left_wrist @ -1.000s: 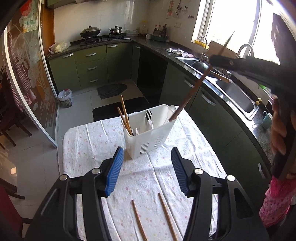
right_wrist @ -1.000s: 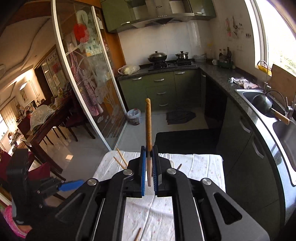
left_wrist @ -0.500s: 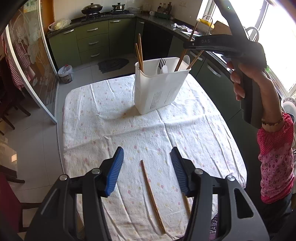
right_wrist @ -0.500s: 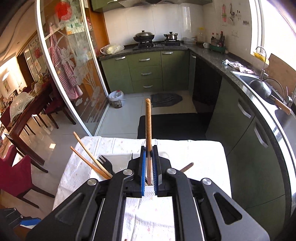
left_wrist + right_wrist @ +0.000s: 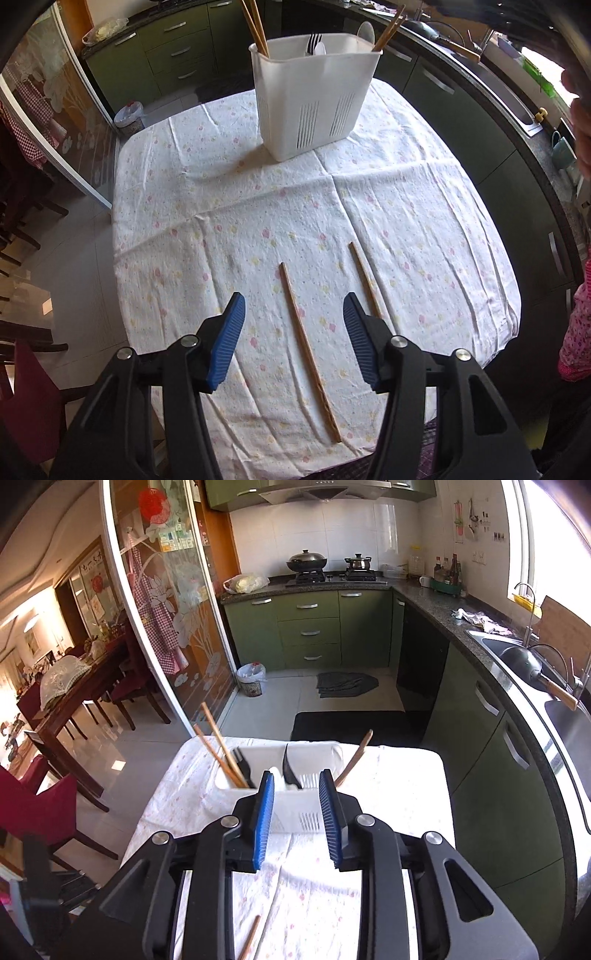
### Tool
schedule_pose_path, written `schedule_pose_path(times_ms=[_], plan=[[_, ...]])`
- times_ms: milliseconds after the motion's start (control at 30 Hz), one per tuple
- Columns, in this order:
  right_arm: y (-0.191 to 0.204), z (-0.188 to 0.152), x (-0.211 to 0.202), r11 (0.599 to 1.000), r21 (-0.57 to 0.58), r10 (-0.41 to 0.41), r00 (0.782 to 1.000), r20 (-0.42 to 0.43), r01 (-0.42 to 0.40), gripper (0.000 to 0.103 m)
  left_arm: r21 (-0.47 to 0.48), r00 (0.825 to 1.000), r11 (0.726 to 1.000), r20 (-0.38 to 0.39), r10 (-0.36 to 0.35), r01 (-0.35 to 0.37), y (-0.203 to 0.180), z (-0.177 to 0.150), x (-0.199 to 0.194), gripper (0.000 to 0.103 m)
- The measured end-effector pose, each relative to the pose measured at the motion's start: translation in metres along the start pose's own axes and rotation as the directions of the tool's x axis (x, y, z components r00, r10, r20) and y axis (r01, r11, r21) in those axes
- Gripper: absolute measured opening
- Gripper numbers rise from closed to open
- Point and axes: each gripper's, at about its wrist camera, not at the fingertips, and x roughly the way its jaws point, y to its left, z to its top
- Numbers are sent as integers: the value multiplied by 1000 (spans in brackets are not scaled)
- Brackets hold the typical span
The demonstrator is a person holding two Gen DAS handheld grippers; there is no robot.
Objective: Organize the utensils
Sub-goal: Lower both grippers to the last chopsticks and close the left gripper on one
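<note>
Left wrist: chopstick (image 5: 308, 330) lies between left hand-held gripper's (image 5: 293, 341) spread fingers (untouched, empty).

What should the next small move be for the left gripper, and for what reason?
Probably lower the left gripper onto the nearer chopstick and close. Its jaws are open with this chopstick lying between them on the tablecloth; a second chopstick lies beside it. The right gripper is open and empty near the caddy.
</note>
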Motion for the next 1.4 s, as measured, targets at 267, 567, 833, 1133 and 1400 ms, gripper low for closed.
schedule_pose_path(times_ms=[267,567,833,1133,1400], plan=[[3,-93,-46,995,-51,73,983,-168,-83,31,-87,970,996,-242,-30,9,1,-18,65,53],[-28,-146,-55,998,-8,58,959,-278,-63,35,-126,944,990,-330,19,-64,2,-12,115,22],[-35,-140,-43,997,8,80,945,-318,-82,37,-136,944,988,-330,25,-73,0,-5,125,16],[-10,-153,21,983,84,182,844,-504,-162,37,-146,949,987,-313,15,-64,-6,9,126,5],[25,-170,107,987,98,157,720,-676,-124,37,-158,982,987,-187,-20,-10,21,5,74,5]])
